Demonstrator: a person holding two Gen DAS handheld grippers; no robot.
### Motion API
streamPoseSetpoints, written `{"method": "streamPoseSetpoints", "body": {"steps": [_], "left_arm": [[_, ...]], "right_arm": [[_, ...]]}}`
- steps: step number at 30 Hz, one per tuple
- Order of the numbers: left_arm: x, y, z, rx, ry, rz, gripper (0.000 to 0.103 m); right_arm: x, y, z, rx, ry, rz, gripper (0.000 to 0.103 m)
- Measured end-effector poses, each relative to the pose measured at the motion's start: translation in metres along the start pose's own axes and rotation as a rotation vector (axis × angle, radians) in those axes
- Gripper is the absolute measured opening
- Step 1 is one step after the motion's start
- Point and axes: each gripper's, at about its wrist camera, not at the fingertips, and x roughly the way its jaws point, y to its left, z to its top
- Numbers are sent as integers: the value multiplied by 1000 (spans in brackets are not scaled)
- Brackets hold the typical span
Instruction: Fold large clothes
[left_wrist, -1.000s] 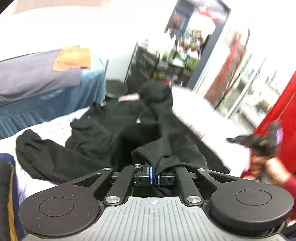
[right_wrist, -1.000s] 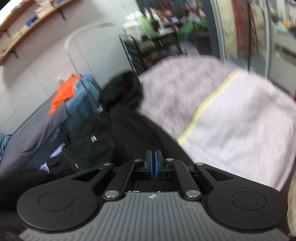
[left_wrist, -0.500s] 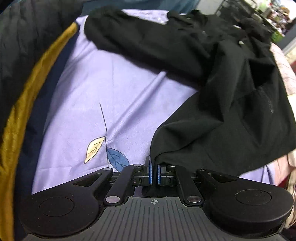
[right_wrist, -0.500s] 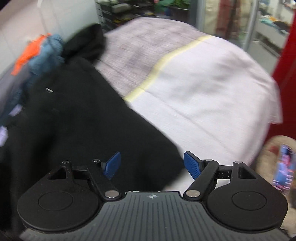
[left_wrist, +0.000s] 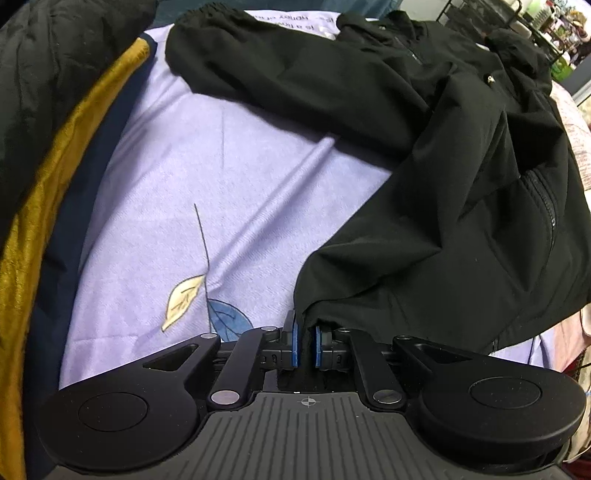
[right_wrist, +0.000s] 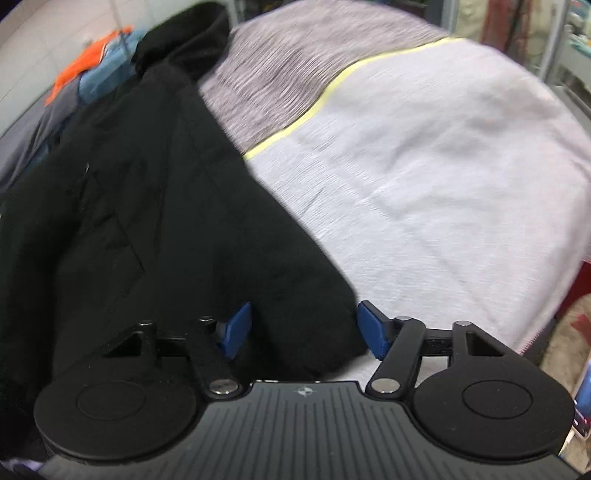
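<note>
Lying spread on the bed's purple leaf-print sheet (left_wrist: 229, 192): big black zip-up jacket (left_wrist: 424, 177). Left tool (left_wrist: 305, 345) pinching its bottom corner. Right tool (right_wrist: 303, 328) closing, pads apart around the hem.

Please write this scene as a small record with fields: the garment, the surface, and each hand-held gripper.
garment: black jacket, spread out, not yet folded
surface: lilac sheet with leaf print
left hand-held gripper: shut on the jacket's hem corner
right hand-held gripper: jaws closing, pads not pressing, jacket edge between them
beside: grey-and-white blanket
</note>
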Motion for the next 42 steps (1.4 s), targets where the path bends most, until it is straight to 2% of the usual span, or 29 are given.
{"method": "streamPoseSetpoints", "body": {"steps": [1,2,3,6,7,10,11,12,14,16,19,21,23,25,26,27,28,29,30,31,33,36,38,40,42], "left_arm": [[0,-2,0,-3,-2,5,42],[0,-4,0,-9,-6,7,42],[-2,-6,-1,-14,-14,7,42],[-14,-11,1,-23,-35,15,42],[-24,-14,2,-25,-50,8,42],[-60,-29,7,-29,-89,-32,43],[-73,-34,7,-34,-102,-51,43],[-85,-41,6,-44,-108,-63,43],[-100,-54,-1,-68,-95,-91,42],[-98,-67,-16,-111,-44,-128,43],[-64,-97,-58,-165,79,-62,49],[-36,-122,-90,-149,143,-50,48],[-13,-147,-120,-104,186,24,49],[1,-162,-140,-100,222,50,49],[2,-166,-146,-122,226,59,50],[0,-166,-148,-148,211,59,67],[-5,-163,-149,-176,180,53,78],[-11,-161,-148,-199,144,53,100],[-20,-159,-148,-211,102,65,103],[-29,-162,-150,-206,44,90,103],[-46,-158,-157,-182,-37,135,103],[-63,-146,-175,-241,-62,205,103],[-70,-139,-180,-308,-74,254,103],[-78,-137,-174,-334,-117,284,103],[-80,-141,-156,-328,-162,279,103]], "right_arm": [[2,6,-1,-46,-2,-23,48],[-1,11,-2,-89,-12,-37,33],[-6,13,-2,-110,-16,-16,17],[-38,6,6,-96,-43,61,14],[-51,-2,13,-62,-49,110,13],[-95,-48,37,175,-66,292,10],[-109,-65,44,225,-88,316,10],[-120,-77,54,224,-119,305,10],[-136,-98,67,145,-169,219,10],[-130,-118,74,100,-157,167,10],[-95,-148,74,138,-63,167,10],[-74,-156,68,104,-19,148,10],[-56,-162,63,86,31,155,10],[-47,-165,61,31,65,148,10],[-44,-166,63,16,67,148,11],[-41,-167,66,16,68,141,14],[-39,-170,66,23,80,137,18],[-36,-172,66,21,101,139,19],[-32,-171,67,6,108,135,29],[-31,-170,67,-10,105,124,51],[-34,-167,68,-37,81,99,73],[-43,-164,74,-86,56,121,71],[-47,-158,83,-126,28,131,73],[-50,-148,95,-171,1,137,78],[-51,-138,104,-200,-31,150,79]]}}
